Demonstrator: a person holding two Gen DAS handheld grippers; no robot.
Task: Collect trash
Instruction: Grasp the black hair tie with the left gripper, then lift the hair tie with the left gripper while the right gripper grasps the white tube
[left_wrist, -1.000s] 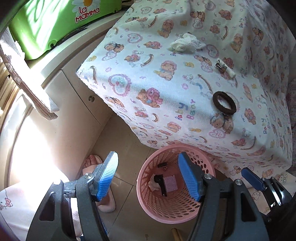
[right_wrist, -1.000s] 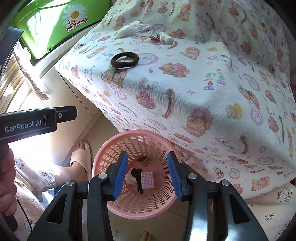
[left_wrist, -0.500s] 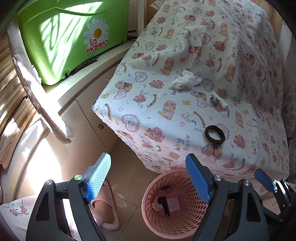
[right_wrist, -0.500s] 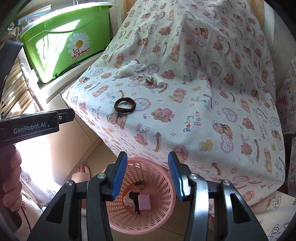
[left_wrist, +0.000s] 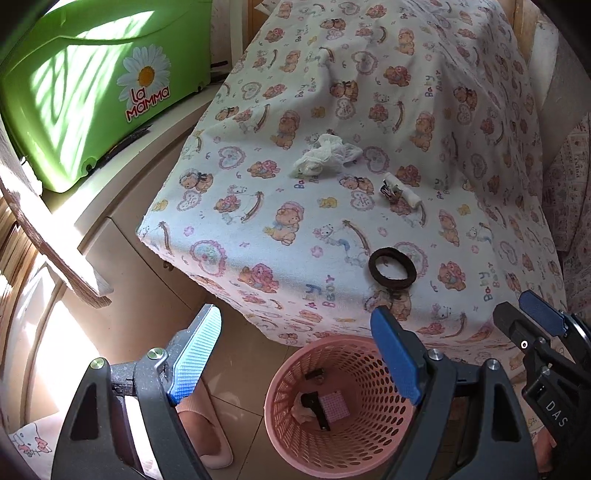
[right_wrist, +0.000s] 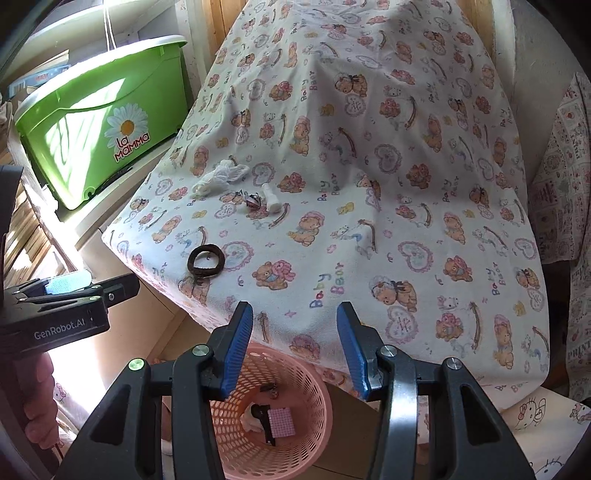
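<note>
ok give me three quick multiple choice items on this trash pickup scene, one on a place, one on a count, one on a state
1. Where does the dark hair tie lie?
A. in the basket
B. on the bear-print cloth near its front edge
C. on the green tub

2. How many loose items remain on the cloth?
A. one
B. three
C. five

3. How do the right gripper jaws stand?
A. apart with nothing between
B. clamped on tissue
C. clamped on the basket rim

Key: 1 B, it sits just above the pink basket; 2 B, crumpled tissue, small white roll, hair tie; 3 A, only open space shows between them.
</note>
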